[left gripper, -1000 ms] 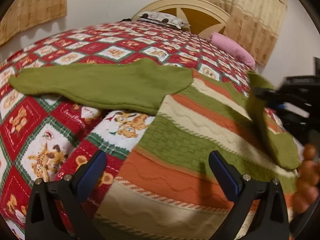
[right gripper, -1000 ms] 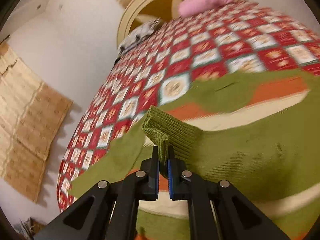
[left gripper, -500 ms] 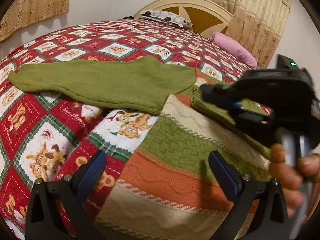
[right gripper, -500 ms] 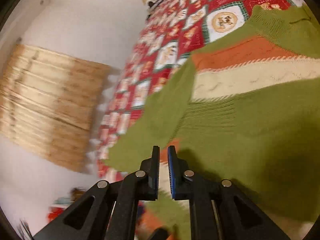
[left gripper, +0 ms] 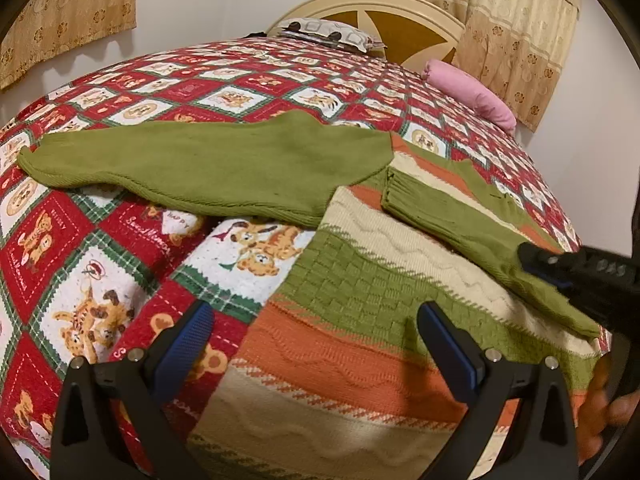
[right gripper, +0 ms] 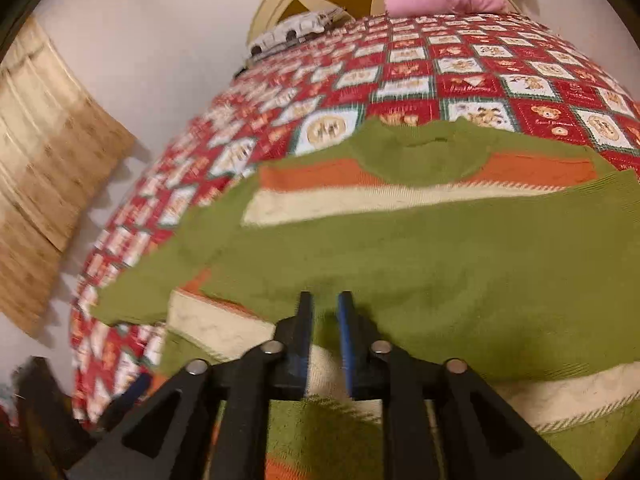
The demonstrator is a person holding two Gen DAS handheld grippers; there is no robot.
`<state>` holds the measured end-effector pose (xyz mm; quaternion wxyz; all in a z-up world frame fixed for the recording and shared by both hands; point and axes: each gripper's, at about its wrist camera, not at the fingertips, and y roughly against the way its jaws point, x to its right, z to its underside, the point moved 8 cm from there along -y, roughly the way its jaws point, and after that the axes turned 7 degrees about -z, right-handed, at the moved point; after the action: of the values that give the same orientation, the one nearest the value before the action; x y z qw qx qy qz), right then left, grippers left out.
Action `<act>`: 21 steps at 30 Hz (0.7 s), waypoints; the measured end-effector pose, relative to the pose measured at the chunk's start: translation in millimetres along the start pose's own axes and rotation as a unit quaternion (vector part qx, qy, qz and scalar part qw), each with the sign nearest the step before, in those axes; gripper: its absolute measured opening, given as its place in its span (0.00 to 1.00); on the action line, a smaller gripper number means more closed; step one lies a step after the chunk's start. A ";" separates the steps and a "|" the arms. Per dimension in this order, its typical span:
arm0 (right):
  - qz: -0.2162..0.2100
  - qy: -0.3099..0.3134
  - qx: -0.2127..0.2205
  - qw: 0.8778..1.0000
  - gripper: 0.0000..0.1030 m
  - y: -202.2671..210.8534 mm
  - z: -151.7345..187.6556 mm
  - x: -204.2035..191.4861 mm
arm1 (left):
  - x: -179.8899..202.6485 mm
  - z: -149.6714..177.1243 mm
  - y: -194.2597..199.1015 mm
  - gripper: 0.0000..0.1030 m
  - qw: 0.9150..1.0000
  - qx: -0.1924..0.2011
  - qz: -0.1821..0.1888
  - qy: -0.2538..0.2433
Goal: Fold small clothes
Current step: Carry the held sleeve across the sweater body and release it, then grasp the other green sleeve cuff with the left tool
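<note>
Sweater [left gripper: 360,320] in green, orange and cream stripes lies flat on the bed [left gripper: 240,92], spread over a red patchwork quilt printed with teddy bears. Taking the sweater's striped body as the landmark: one plain green sleeve [left gripper: 208,168] stretches straight out from its shoulder onto the quilt, while the other green sleeve [left gripper: 472,232] lies folded across the body, its ribbed cuff resting on the cream and orange bands near the collar end. In the right wrist view the same folded sleeve [right gripper: 420,264] covers the middle of the body, with the round green collar [right gripper: 420,152] beyond it.

The left tool [left gripper: 316,332] hovers over the body's lower edge, its blue-padded jaws standing wide apart with nothing between them; one finger is above the quilt just beside the hem, the other above the orange band.

The right tool [right gripper: 324,304] sits just over the folded sleeve, its jaws a narrow gap apart and having just been opening, with no cloth pinched between the pads. From the left wrist view it [left gripper: 536,264] shows at the far side of the body, by the sleeve.

A pink pillow [left gripper: 468,92] and a patterned pillow [left gripper: 328,34] lie beyond the collar, by the headboard [left gripper: 400,8].
</note>
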<state>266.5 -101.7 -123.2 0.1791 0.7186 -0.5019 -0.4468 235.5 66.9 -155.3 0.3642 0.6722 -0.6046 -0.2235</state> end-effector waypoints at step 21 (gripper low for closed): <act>0.172 -0.025 0.077 0.982 0.21 108.8 25.3 123.9 | 5.0 3.5 -5.4 1.00 0.999 -0.011 -0.023 -0.026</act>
<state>196.6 -253.1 -117.3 0.1846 0.6218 -0.6550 -0.3876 237.2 61.2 -160.9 0.3502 0.6760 -0.5957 -0.2559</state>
